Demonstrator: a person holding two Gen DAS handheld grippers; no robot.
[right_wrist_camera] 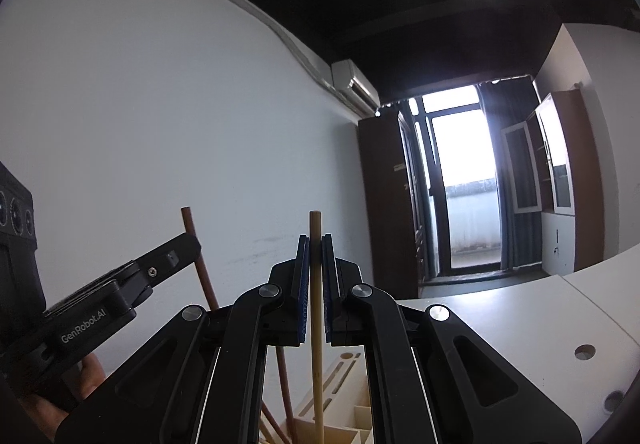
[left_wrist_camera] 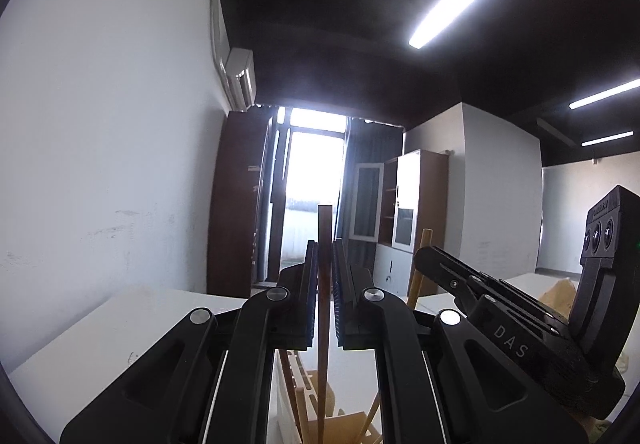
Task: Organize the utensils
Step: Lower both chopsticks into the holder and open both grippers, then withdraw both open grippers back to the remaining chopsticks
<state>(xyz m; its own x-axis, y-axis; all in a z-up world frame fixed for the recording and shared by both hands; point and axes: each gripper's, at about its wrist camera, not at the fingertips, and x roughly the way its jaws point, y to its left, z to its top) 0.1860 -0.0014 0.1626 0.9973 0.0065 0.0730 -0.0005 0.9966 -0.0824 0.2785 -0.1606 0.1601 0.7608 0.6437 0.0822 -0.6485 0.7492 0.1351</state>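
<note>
While both grippers point level over the white table [right_wrist_camera: 500,324], the stock reads as follows.

Left gripper [left_wrist_camera: 325,244]: clenched on a dark brown chopstick [left_wrist_camera: 325,228], held upright; its top stands above the pads, its lower end reaches down toward the holder.

Right gripper [right_wrist_camera: 315,240]: clenched on a pale bamboo chopstick [right_wrist_camera: 315,228], likewise upright, its lower end down among the holder's compartments.

Utensil holder [right_wrist_camera: 344,372]: cream-coloured, slotted walls, partitioned; it sits below and between the two grippers. Other sticks lean inside it; how many cannot be told.

Progress (judged): mid-task. Two chopsticks are in hand over the holder and not yet released. Which compartment each belongs to cannot be told.

Remaining (judged): seat both sticks and let go; any loose utensils elsewhere are out of view.

Surroundings: white wall [right_wrist_camera: 160,104] at left, air conditioner [right_wrist_camera: 354,82], brown cabinet [right_wrist_camera: 384,204], bright balcony door [right_wrist_camera: 468,180], shelving unit [right_wrist_camera: 560,164] at right.

Obstruction (judged): the grippers stand near each other and could collide; leaning sticks crowd the compartments.
</note>
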